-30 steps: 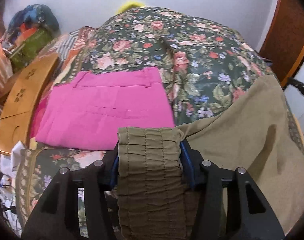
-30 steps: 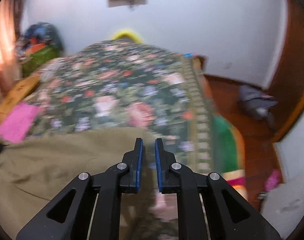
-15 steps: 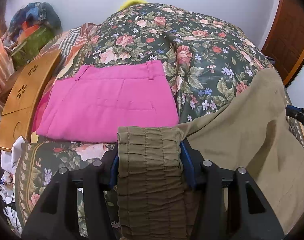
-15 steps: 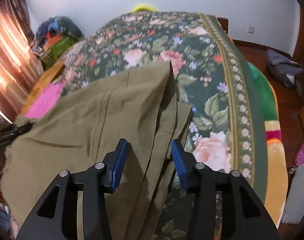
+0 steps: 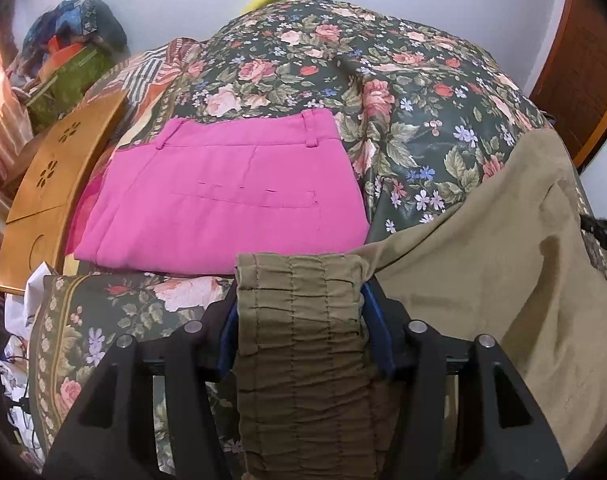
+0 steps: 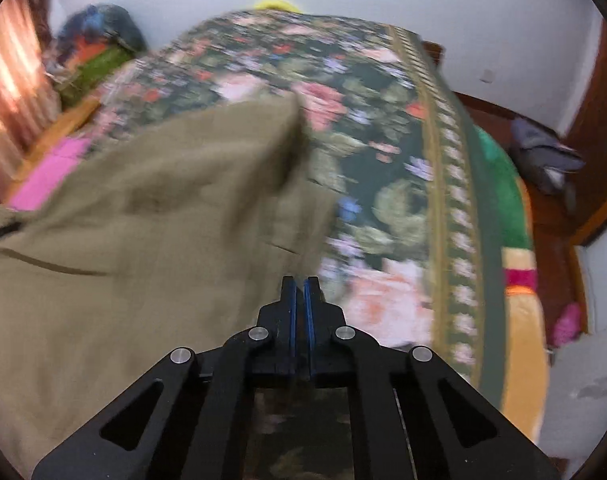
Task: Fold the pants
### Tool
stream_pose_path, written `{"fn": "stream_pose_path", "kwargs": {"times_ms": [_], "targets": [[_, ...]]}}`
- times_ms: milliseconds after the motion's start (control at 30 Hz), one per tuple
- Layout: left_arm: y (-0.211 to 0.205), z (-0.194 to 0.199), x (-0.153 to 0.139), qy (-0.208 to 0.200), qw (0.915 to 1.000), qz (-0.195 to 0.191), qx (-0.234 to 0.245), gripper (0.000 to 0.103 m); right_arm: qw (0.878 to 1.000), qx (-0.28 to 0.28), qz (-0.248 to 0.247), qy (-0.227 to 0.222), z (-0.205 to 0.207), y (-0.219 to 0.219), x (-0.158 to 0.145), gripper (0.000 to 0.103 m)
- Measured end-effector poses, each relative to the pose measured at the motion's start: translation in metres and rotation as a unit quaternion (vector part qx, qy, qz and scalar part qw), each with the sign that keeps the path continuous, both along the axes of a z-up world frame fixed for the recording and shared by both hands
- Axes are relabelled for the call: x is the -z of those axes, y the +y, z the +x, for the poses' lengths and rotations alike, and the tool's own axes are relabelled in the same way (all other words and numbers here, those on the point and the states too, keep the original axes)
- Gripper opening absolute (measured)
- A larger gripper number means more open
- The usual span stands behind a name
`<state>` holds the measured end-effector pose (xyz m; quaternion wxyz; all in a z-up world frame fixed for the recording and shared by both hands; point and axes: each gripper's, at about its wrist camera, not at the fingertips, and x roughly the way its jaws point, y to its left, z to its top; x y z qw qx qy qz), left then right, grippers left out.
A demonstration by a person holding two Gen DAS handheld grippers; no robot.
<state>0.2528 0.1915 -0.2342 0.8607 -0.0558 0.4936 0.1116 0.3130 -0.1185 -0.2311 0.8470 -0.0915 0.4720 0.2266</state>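
My left gripper (image 5: 299,304) is shut on the gathered elastic waistband of the olive pants (image 5: 483,264), which spread to the right over the floral bed cover. In the right wrist view the olive pants (image 6: 143,232) cover the left half of the bed. My right gripper (image 6: 300,292) is shut with nothing between its blue pads, at the right edge of the pants fabric. The view is motion-blurred.
Folded pink pants (image 5: 223,196) lie on the floral bed cover (image 5: 403,92) ahead of the left gripper. A wooden board (image 5: 51,184) stands at the left. A pile of bags (image 5: 67,68) sits back left. Clothes (image 6: 543,156) lie on the floor right of the bed.
My right gripper closed, opened wide half a second ago, and is now shut again, having shifted over the pants' right edge. The left gripper keeps its hold and has moved slightly forward.
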Motion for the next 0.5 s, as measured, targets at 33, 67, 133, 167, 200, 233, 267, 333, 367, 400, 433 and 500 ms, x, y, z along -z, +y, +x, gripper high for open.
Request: {"fn": "stream_pose_path", "kwargs": {"times_ms": [33,67,133,167,200,233,267,333,367,400,433,500], "targets": [[0.000,-0.002,-0.004,-0.002,1.0000,0.000,0.000,0.058,1.000,0.004,0.006,0.016,0.000,-0.006,0.001,0.004],[0.000,-0.005,-0.009,-0.006,1.0000,0.001,0.002,0.058,0.999,0.005,0.017,0.028,-0.002,-0.010,0.000,0.004],[-0.001,-0.014,-0.023,-0.015,0.9998,0.010,0.005,0.060,0.999,0.003,0.038,0.032,-0.015,-0.020,-0.011,0.004],[-0.002,-0.018,-0.029,-0.019,0.9997,0.016,0.005,0.060,0.999,-0.002,0.038,0.028,-0.023,-0.023,-0.017,0.006],[-0.004,-0.023,-0.037,-0.026,0.9994,0.024,0.004,0.060,0.999,-0.007,0.035,0.020,-0.031,-0.025,-0.025,0.007],[-0.006,-0.030,-0.047,-0.034,0.9990,0.030,0.005,0.060,0.999,-0.012,0.033,0.012,-0.042,-0.028,-0.032,0.011],[-0.007,-0.035,-0.054,-0.039,0.9987,0.031,0.007,0.061,0.999,-0.017,0.034,0.004,-0.053,-0.031,-0.041,0.016],[-0.011,-0.049,-0.072,-0.053,0.9982,0.024,0.011,0.063,0.999,-0.023,0.040,-0.008,-0.071,-0.037,-0.054,0.027],[-0.014,-0.053,-0.077,-0.057,0.9981,0.021,0.014,0.064,0.999,-0.026,0.043,-0.016,-0.080,-0.038,-0.062,0.035],[-0.018,-0.059,-0.082,-0.060,0.9979,0.019,0.019,0.064,0.998,-0.028,0.044,-0.024,-0.089,-0.040,-0.068,0.037],[-0.025,-0.067,-0.089,-0.064,0.9974,0.019,0.026,0.064,0.998,-0.031,0.046,-0.033,-0.100,-0.041,-0.075,0.038],[-0.037,-0.080,-0.095,-0.068,0.9968,0.018,0.038,0.067,0.997,-0.042,0.047,-0.048,-0.123,-0.042,-0.087,0.038]]}}
